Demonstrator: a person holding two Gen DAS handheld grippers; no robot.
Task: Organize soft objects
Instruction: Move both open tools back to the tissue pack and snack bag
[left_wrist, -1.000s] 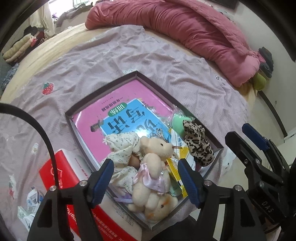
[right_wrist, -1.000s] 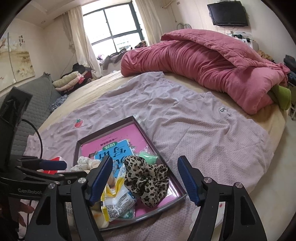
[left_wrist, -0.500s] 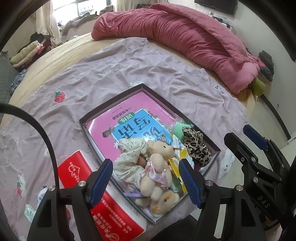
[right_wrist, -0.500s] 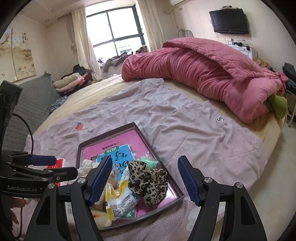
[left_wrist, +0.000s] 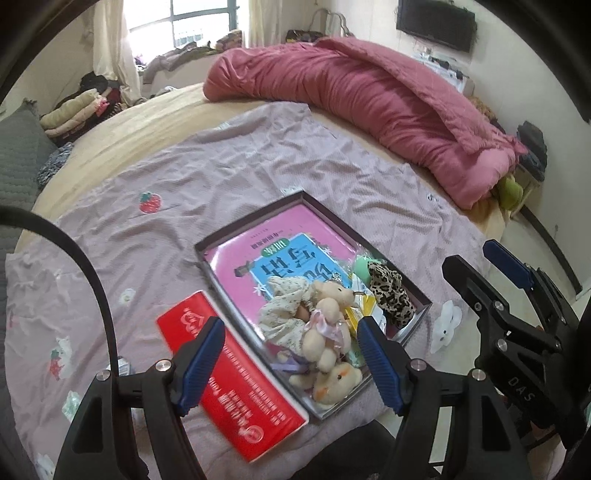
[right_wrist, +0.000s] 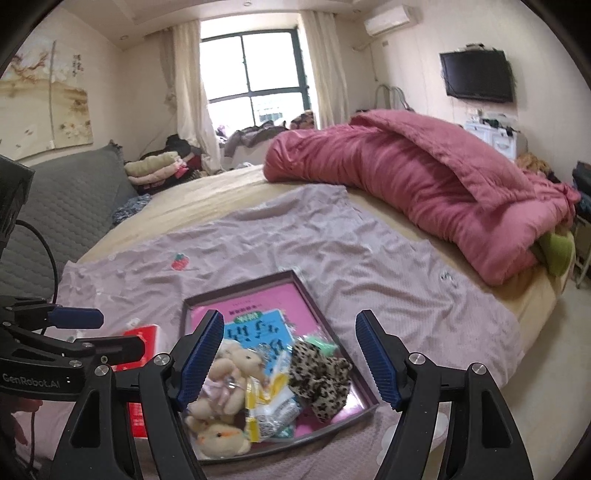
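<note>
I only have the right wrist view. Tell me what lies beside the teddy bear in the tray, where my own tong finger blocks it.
Observer: A cream floral cloth lies bunched against the teddy bear, on top of the pink book.
Operator: Report the left tongs.
Observer: They are open and empty, above the near end of the tray.
Operator: Describe the whole red box.
Observer: It lies flat on the sheet outside the tray, along its left side, with white print on top.
</note>
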